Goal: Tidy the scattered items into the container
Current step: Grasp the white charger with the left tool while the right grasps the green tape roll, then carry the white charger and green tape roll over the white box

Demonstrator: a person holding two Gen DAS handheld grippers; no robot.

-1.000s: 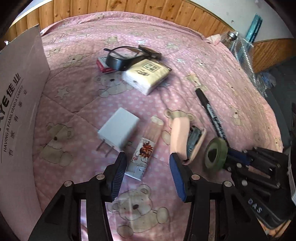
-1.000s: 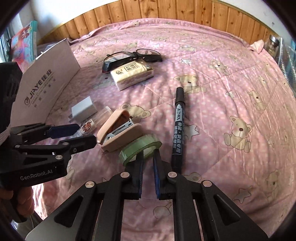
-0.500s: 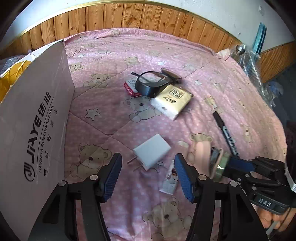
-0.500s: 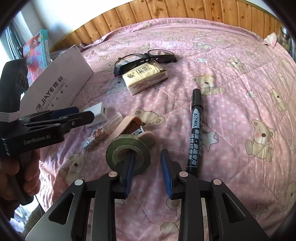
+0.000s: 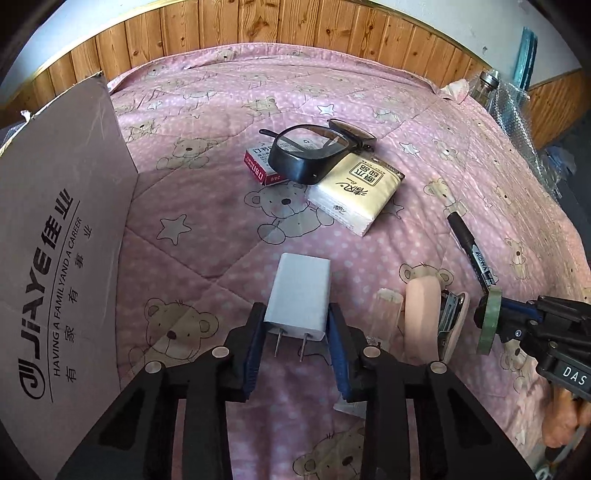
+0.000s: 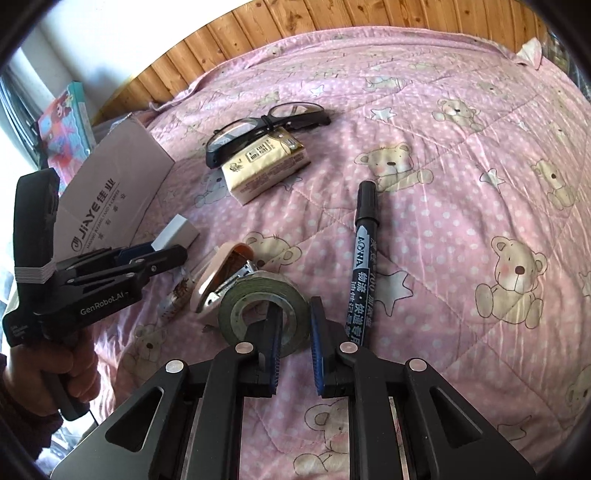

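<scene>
My left gripper (image 5: pixel 297 332) pinched the white two-pronged plastic charger (image 5: pixel 300 298) above the pink bear-print quilt (image 5: pixel 207 236) — my right gripper (image 6: pixel 295 332) clamped the green tape roll's (image 6: pixel 264 308) rim, beside the printed cardboard box (image 5: pixel 55 258).

Cardboard box (image 5: pixel 55 258) interior out of view

Pink bear-print quilt (image 5: pixel 332 110) covers the bed below wood-panelled wall (image 5: pixel 258 26).

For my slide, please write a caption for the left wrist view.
Left gripper clamps a white charger beside the cardboard box, above a pink bear-print quilt.
</scene>
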